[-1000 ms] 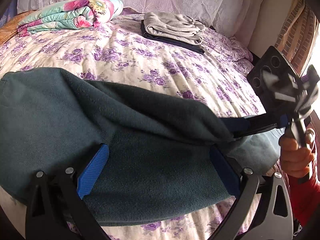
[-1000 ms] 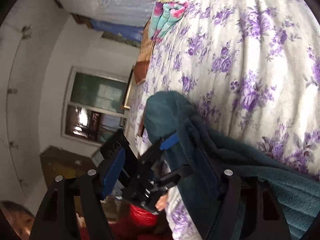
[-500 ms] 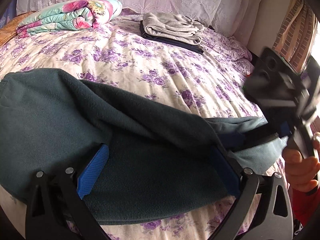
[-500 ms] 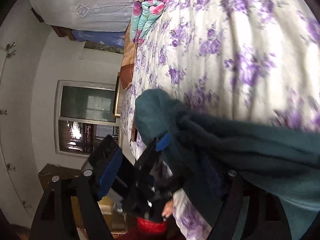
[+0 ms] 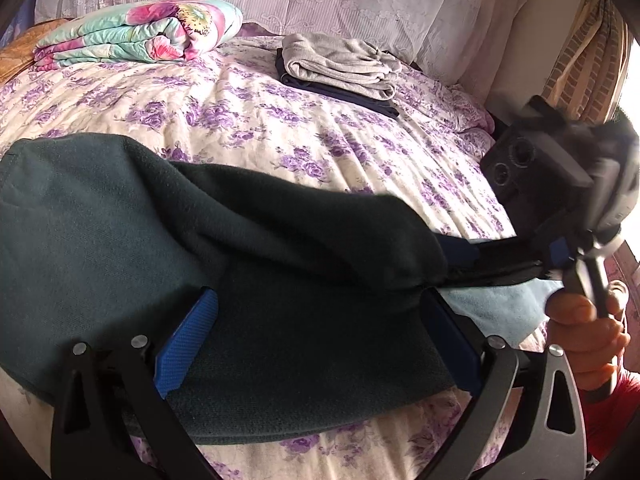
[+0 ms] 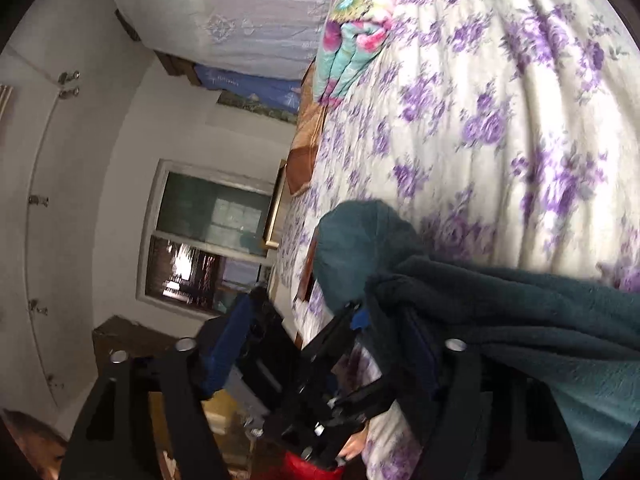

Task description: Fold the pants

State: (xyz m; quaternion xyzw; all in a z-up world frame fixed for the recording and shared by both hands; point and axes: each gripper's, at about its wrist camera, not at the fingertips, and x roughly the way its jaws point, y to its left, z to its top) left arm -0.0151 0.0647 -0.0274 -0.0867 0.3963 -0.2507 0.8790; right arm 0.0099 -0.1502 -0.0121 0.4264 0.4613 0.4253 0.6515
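Left wrist view: the dark teal pants (image 5: pixel 168 248) lie across the near part of the bed (image 5: pixel 280 128), which wears a cream sheet with purple flowers. A fold of the fabric humps up through the middle, and a flatter layer spreads toward the camera. The left claw (image 5: pixel 316 340) stands with its blue-padded fingers (image 5: pixel 186 344) wide apart, resting over that flat layer; the cloth lies between them but the pads do not press on it. At the right edge, the right claw (image 5: pixel 460 256) reaches in sideways, its dark fingers running under the raised fold; a hand (image 5: pixel 580 332) with a red sleeve grips its handle. Further back, a folded grey garment (image 5: pixel 340 66) sits on top of a dark blue one (image 5: pixel 352 98), and a rolled floral quilt (image 5: pixel 140 36) lies at the head of the bed.

Right wrist view: the picture is turned on its side and somewhat blurred. The right claw (image 6: pixel 320 352) has just been closing, yet its fingers are still apart; the pants (image 6: pixel 500 320) drape over the right-hand finger, while the left-hand blue pad (image 6: pixel 228 352) stands free in the air. The left claw's (image 6: pixel 352 320) black frame shows between them, its tip against the fabric. Beyond are a window (image 6: pixel 208 240) and a pale wall (image 6: pixel 100 160).
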